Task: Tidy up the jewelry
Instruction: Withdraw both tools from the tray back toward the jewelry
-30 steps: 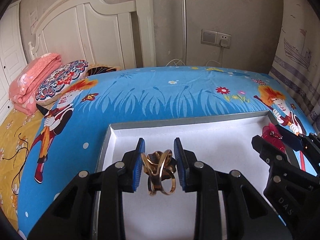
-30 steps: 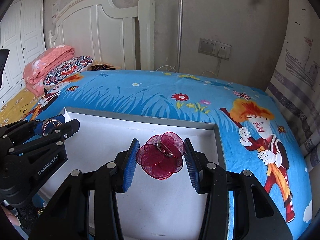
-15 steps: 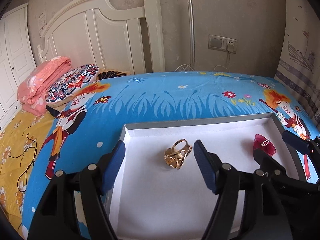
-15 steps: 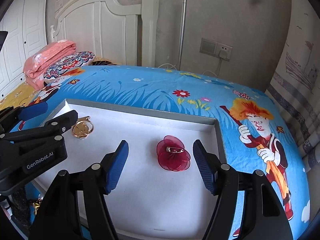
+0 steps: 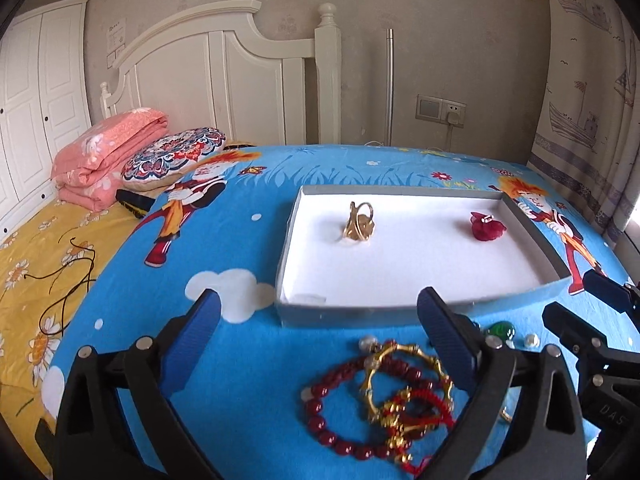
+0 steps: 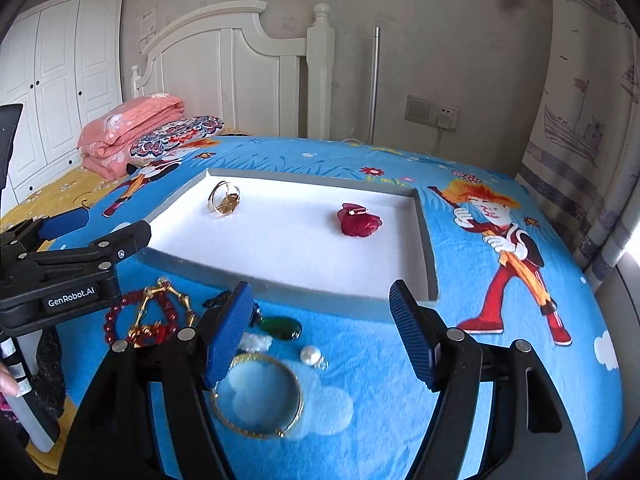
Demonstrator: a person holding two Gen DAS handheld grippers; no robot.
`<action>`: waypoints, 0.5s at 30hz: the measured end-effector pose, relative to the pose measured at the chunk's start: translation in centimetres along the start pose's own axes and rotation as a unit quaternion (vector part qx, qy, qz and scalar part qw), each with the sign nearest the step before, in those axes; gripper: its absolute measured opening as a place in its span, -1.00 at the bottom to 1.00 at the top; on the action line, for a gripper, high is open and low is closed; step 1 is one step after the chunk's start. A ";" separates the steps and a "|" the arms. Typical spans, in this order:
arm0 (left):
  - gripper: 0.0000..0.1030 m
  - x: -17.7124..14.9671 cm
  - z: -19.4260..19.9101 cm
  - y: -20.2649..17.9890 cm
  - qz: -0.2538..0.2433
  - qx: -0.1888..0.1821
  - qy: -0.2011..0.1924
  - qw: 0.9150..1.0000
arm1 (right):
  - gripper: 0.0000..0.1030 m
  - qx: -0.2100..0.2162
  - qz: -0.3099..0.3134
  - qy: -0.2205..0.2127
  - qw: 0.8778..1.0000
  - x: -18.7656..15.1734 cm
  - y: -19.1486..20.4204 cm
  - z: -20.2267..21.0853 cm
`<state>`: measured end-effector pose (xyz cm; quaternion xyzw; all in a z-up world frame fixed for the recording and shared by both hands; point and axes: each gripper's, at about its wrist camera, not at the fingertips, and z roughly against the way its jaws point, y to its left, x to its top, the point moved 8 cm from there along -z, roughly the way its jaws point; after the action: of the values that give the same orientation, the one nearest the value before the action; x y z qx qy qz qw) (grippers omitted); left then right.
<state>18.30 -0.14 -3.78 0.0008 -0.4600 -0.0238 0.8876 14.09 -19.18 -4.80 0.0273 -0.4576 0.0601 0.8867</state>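
With a gold ring (image 5: 359,222) and red brooch (image 5: 487,227) inside the tray (image 5: 372,314), the loose bracelets (image 5: 384,396) lie on the bedspread just in front of it, directly between the left gripper's (image 5: 322,344) spread, empty jaws, while the right gripper (image 6: 324,334), likewise agape, hovers over a gold bangle (image 6: 258,396).

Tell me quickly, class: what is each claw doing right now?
Left claw: open, holding nothing, above the bead bracelets.
Right claw: open, holding nothing, above the gold bangle.

Bed (image 5: 248,264) in blue cartoon sheet, bearing white tray (image 5: 536,240), red bead bracelet (image 5: 320,404), gold bangle (image 6: 256,396), pearl (image 6: 310,355), folded pink quilt (image 5: 104,160), patterned cushion (image 5: 172,158)
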 end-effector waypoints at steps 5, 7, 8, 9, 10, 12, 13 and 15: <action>0.88 -3.7 2.3 1.1 0.015 0.009 -0.002 1.000 | 0.30 0.014 0.008 0.006 1.000 -3.4 1.3 1.5; 0.88 -4.9 3.3 1.2 0.009 0.012 -0.008 1.000 | 0.29 0.012 0.017 0.006 1.000 -4.5 1.7 1.9; 0.88 -5.4 3.7 1.1 0.004 0.012 -0.012 1.000 | 0.30 0.010 0.019 0.006 1.000 -5.0 1.8 2.0; 0.88 -5.9 4.2 0.9 -0.002 0.010 -0.017 1.000 | 0.29 0.008 0.020 0.006 1.000 -5.3 1.8 2.1; 0.88 -6.4 4.5 0.7 -0.008 0.007 -0.021 1.000 | 0.29 0.008 0.019 0.009 1.000 -5.7 1.7 2.0; 0.88 -7.4 5.0 0.2 -0.022 0.001 -0.024 0.999 | 0.29 0.008 0.017 0.019 1.000 -6.3 1.5 1.7; 0.88 -8.0 5.1 -0.1 -0.029 -0.002 -0.024 0.999 | 0.29 0.006 0.015 0.022 1.000 -6.6 1.4 1.6; 0.88 -8.9 5.2 -0.4 -0.038 -0.002 -0.021 0.999 | 0.29 0.008 0.010 0.023 1.000 -6.8 1.3 1.5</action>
<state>8.94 -0.08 -8.03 0.0163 -0.4778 -0.0584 0.8764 8.78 -18.59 -9.43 0.0286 -0.4370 0.0738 0.8960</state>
